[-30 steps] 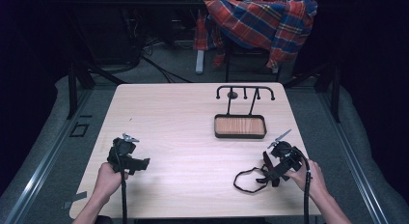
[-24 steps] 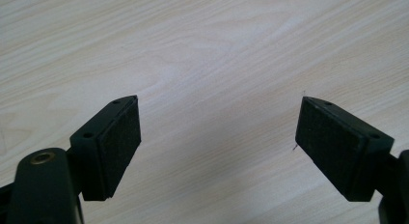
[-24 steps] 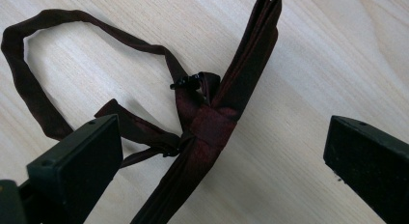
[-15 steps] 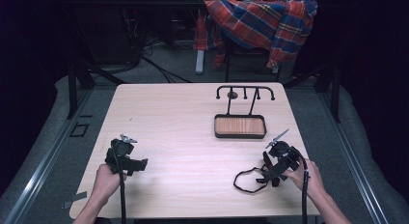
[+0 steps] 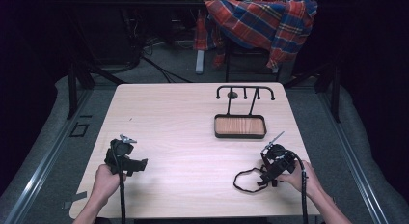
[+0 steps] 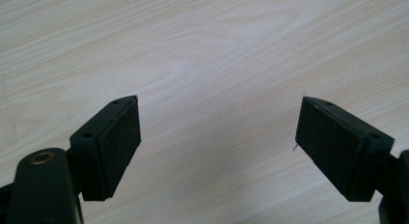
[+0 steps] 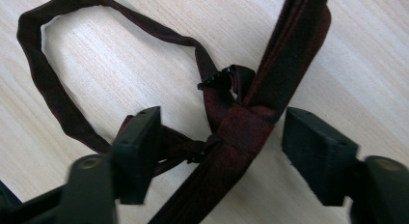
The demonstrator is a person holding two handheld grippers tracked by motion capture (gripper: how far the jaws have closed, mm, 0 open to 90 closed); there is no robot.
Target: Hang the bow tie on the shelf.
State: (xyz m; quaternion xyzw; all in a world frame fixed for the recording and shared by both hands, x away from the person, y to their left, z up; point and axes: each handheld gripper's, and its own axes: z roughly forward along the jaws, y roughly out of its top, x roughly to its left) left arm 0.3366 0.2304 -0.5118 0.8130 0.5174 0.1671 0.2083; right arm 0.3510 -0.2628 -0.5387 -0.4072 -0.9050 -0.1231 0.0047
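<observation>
You have two grippers on one table (image 5: 193,118). Your left gripper (image 5: 126,158) sits at about 8 o'clock on the tabletop; in the left gripper view (image 6: 219,137) its jaws stand wide apart over bare wood, with nothing between the pads (image 6: 120,142).

Your right gripper (image 5: 276,162) is at about 4 o'clock. In the right gripper view (image 7: 222,147) its jaws are also spread wide, one on each side of the strap (image 7: 251,122), and neither pad presses on it. There is one strap, dark red, lying flat on the table. It forms one loop (image 7: 43,79) that runs off toward 10 o'clock in that view, and the band crosses itself at one knot-like wrap just between the jaws. One small black clip (image 7: 217,79) sits just above that crossing. In the high view the strap (image 5: 246,180) lies just left of your right gripper, at about 5 o'clock on the table.

One dark tray (image 5: 240,126) with a wooden floor sits at about 2 o'clock, with one black hook rack (image 5: 245,91) rising from behind it. I count about four hooks, though they are small and hard to separate. One plaid cloth (image 5: 263,21) hangs beyond the table at 12 o'clock, cut off by the top edge.

No readable writing or brand shows anywhere. The strap's upper and lower ends run out of the right gripper view.
</observation>
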